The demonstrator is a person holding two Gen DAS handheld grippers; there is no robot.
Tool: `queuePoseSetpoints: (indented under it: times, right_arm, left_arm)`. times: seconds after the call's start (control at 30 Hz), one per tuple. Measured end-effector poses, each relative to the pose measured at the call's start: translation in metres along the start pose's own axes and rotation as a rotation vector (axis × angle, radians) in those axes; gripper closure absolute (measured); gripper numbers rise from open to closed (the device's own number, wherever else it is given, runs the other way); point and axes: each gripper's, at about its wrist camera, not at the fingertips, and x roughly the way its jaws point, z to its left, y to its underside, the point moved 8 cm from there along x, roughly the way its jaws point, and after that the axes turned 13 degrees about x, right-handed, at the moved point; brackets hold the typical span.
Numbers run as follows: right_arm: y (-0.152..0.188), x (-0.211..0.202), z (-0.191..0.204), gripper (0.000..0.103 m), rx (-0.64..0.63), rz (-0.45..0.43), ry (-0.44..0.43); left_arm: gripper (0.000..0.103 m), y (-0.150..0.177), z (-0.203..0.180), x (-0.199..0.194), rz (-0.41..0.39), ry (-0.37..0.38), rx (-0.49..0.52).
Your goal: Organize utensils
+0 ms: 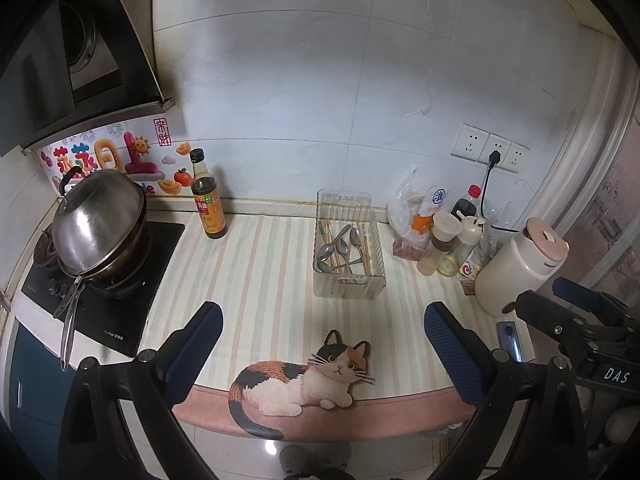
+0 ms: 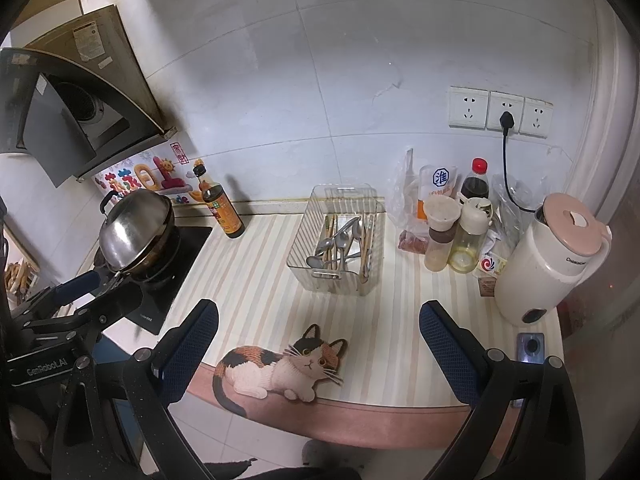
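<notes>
A clear plastic tray (image 1: 346, 198) (image 2: 298, 256) stands on the striped counter mat, toward the back. Inside it lie several metal spoons (image 1: 340, 244) (image 2: 340, 238) mixed with wooden chopsticks (image 1: 365, 248) (image 2: 328, 236). My left gripper (image 1: 324, 354) hovers over the counter's front edge, well short of the tray, open with nothing between its blue pads. My right gripper (image 2: 318, 354) is beside it at about the same distance, also open and holding nothing.
A lidded wok (image 1: 100, 228) sits on the stove at the left, with a soy sauce bottle (image 1: 208, 200) by the wall. Condiment bottles and bags (image 2: 456, 232), a white kettle (image 2: 548, 260) and a phone (image 2: 530, 346) crowd the right. A cat-shaped mat (image 2: 280, 368) lies at the front edge.
</notes>
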Motion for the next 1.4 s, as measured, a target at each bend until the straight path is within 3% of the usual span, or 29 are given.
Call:
queuePoseSetpoints:
  times: [1.4]
  right_arm:
    - [-0.0005,0.0024,-0.0003,0.001,0.002,0.008,0.000]
  left_arm:
    - [0.000,-0.0024,0.0046,0.0029,-0.002,0.004,0.018]
